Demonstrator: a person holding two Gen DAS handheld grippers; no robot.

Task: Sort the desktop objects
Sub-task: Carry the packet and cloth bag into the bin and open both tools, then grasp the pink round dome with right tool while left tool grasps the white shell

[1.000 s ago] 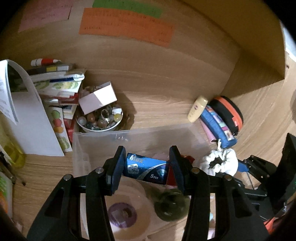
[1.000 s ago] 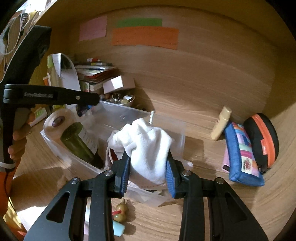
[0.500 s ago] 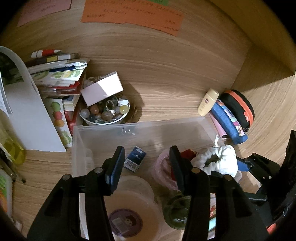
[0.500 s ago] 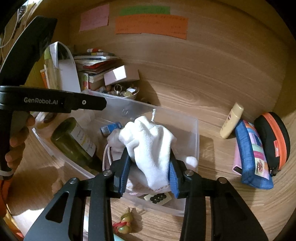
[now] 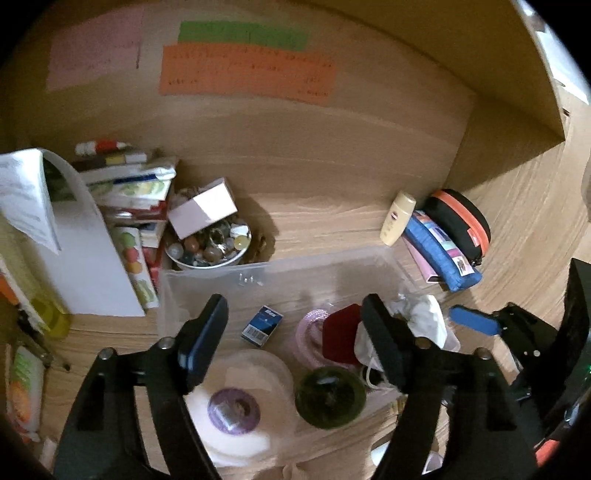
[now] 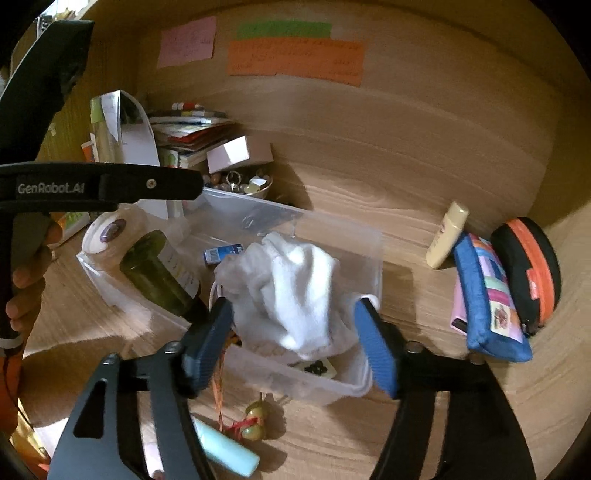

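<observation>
White cloth (image 6: 295, 288) lies in the clear bin (image 6: 373, 236), at its right end. Right gripper (image 6: 295, 343) fingers wide, empty, above it. Left gripper (image 5: 295, 339) fingers wide, empty, over the bin.

Orange (image 6: 295, 61), green (image 6: 283, 29), seemingly pink (image 6: 187, 41) wall notes.

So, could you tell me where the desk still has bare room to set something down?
Bare wood lies between the bowl and the lotion tube, behind the bin. The left side by the books is crowded, and the bin is nearly full.
</observation>
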